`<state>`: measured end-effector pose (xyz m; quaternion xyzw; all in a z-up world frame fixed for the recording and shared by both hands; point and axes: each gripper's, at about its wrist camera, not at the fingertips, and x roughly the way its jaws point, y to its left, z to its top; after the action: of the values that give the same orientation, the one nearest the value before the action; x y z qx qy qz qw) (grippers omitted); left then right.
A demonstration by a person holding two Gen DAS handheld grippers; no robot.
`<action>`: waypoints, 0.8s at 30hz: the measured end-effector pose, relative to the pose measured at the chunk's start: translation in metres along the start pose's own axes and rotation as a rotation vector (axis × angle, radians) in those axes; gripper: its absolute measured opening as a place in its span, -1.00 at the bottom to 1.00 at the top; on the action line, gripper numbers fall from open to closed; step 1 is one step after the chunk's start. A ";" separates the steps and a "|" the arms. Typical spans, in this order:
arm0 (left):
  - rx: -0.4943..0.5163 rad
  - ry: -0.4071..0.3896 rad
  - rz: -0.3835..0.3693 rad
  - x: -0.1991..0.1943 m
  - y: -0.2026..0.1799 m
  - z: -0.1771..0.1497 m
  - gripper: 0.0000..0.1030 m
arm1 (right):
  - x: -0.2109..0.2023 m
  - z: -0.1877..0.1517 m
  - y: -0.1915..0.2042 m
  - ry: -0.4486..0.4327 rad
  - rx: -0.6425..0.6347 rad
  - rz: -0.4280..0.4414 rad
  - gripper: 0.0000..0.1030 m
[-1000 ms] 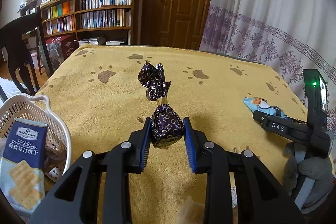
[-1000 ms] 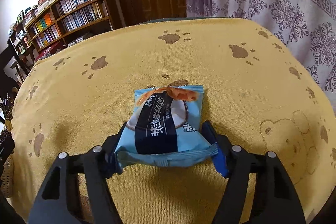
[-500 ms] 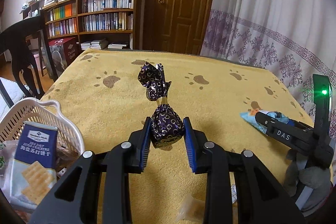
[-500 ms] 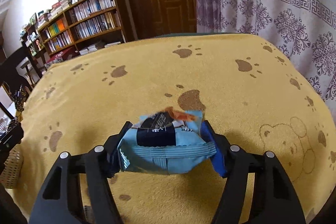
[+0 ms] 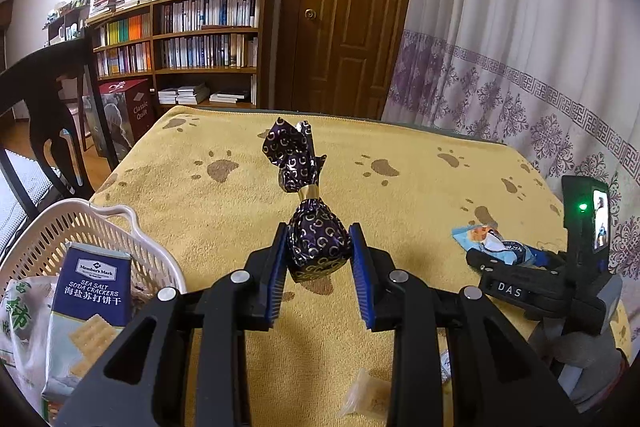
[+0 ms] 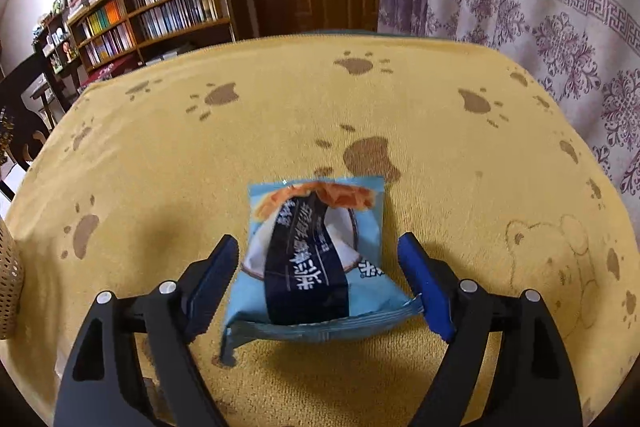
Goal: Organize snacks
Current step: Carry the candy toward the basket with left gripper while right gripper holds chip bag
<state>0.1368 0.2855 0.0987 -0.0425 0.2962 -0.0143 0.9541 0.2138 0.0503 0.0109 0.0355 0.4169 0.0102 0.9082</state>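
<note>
— How is the purple foil-wrapped candy (image 5: 318, 247) oriented?

— It is held upright above the table (image 5: 400, 195), its long axis vertical and its twisted tail pointed up; the left gripper (image 5: 319, 277) jaws are closed on its round body.

— And the blue snack packet (image 6: 316, 259)?

— It is seen between the right gripper (image 6: 318, 285) jaws, its long axis directed away from the camera. The jaws are spread wide, and a gap is seen at each side.

— What is contained in the white basket (image 5: 116, 223)?

— A sea salt soda cracker pack (image 5: 90, 307) is stood in it, beside a green-lettered bag (image 5: 20, 315).
</note>
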 end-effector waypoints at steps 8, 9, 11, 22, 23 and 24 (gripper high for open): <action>0.004 -0.024 -0.002 -0.007 0.001 0.001 -0.41 | -0.006 -0.002 0.005 -0.018 -0.019 0.021 0.28; 0.001 -0.025 0.002 -0.008 0.001 0.002 -0.41 | -0.009 -0.001 0.006 -0.027 -0.020 0.034 0.28; -0.002 -0.023 0.012 -0.009 0.002 0.003 -0.41 | -0.018 0.000 0.008 -0.055 -0.019 0.073 0.28; -0.065 -0.060 0.097 -0.036 0.041 0.008 -0.41 | -0.045 0.005 0.011 -0.131 0.013 0.160 0.28; -0.078 -0.059 0.111 -0.038 0.047 0.008 -0.41 | -0.046 0.005 0.011 -0.131 0.015 0.162 0.28; -0.086 -0.058 0.121 -0.041 0.054 0.008 -0.41 | -0.046 0.005 0.011 -0.132 0.016 0.164 0.28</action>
<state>0.1081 0.3415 0.1234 -0.0659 0.2706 0.0572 0.9587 0.1878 0.0590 0.0500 0.0771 0.3520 0.0786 0.9295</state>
